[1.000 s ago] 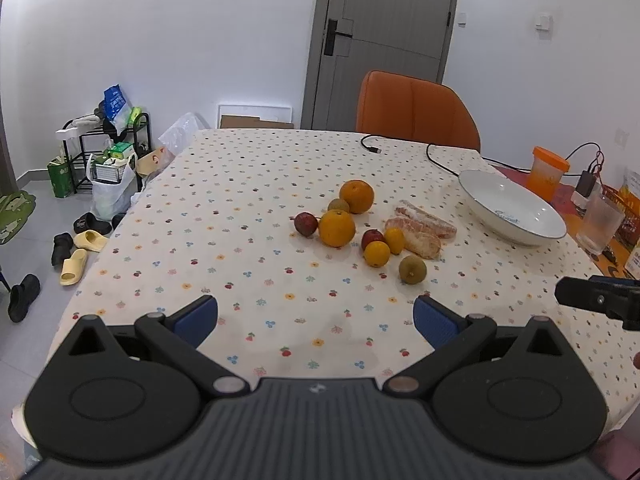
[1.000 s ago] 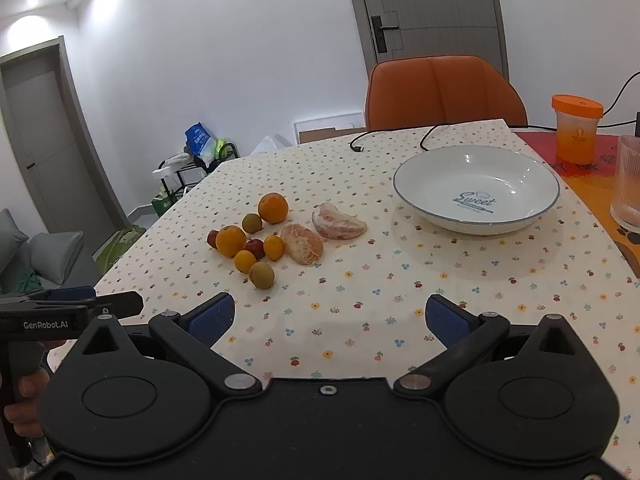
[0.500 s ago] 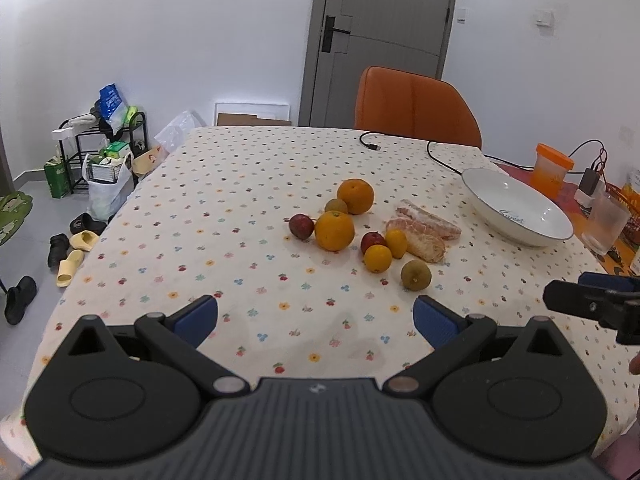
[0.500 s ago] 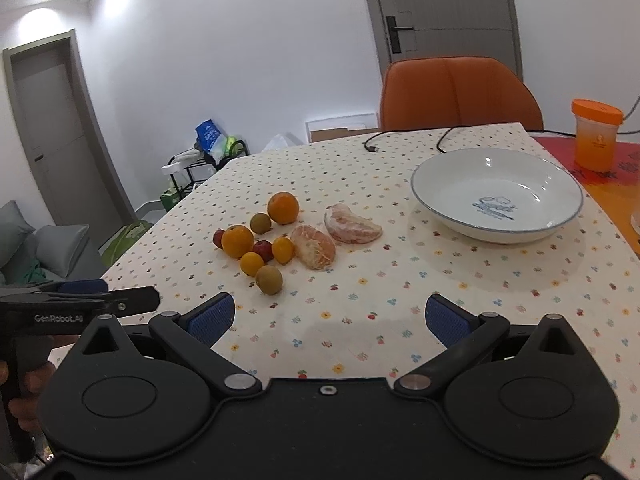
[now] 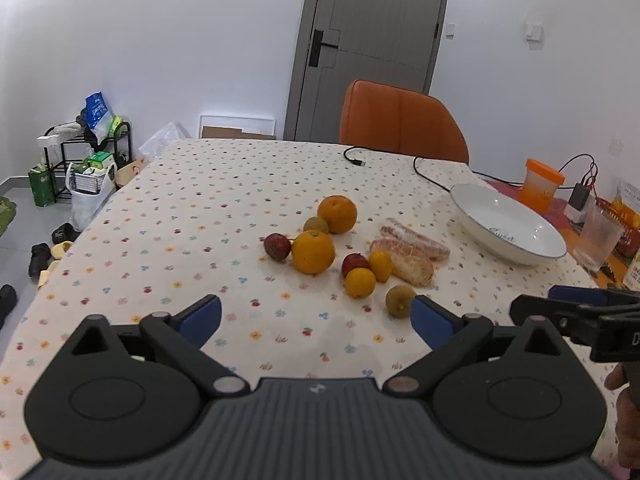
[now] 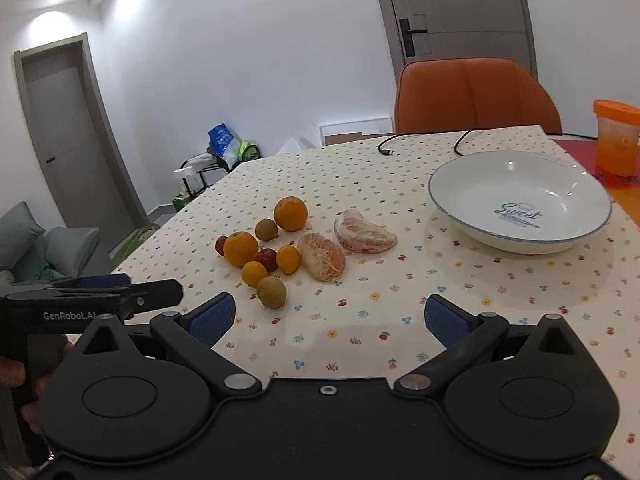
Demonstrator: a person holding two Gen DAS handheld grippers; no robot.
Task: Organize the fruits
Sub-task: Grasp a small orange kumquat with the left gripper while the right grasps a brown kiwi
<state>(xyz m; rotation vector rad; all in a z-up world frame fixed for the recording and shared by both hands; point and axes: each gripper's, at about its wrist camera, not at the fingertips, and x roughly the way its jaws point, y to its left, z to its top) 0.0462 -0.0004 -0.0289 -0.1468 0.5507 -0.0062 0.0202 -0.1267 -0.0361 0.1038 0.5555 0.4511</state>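
A cluster of fruit lies mid-table: two large oranges (image 5: 313, 251) (image 6: 291, 213), small yellow citrus (image 5: 360, 283), red plums (image 5: 277, 246), brown kiwis (image 5: 400, 301) (image 6: 271, 291) and two peeled pomelo pieces (image 5: 412, 261) (image 6: 321, 257). An empty white bowl (image 5: 549, 251) (image 6: 592, 232) stands to the right of them. My left gripper (image 5: 316, 320) is open and empty, just short of the fruit. My right gripper (image 6: 328, 318) is open and empty, near the front kiwi and between fruit and bowl.
The table has a flowered cloth (image 5: 192, 216). An orange chair (image 5: 402, 122) stands at the far side. A black cable (image 5: 416, 166), an orange-lidded jar (image 6: 616, 138) and a clear glass (image 5: 600, 238) are at the right. A shelf and shoes (image 5: 80, 168) are left on the floor.
Both grippers have moved forward toward the fruit; the fruit and bowl look larger and nearer. Both stay open. Nothing on the table has moved.
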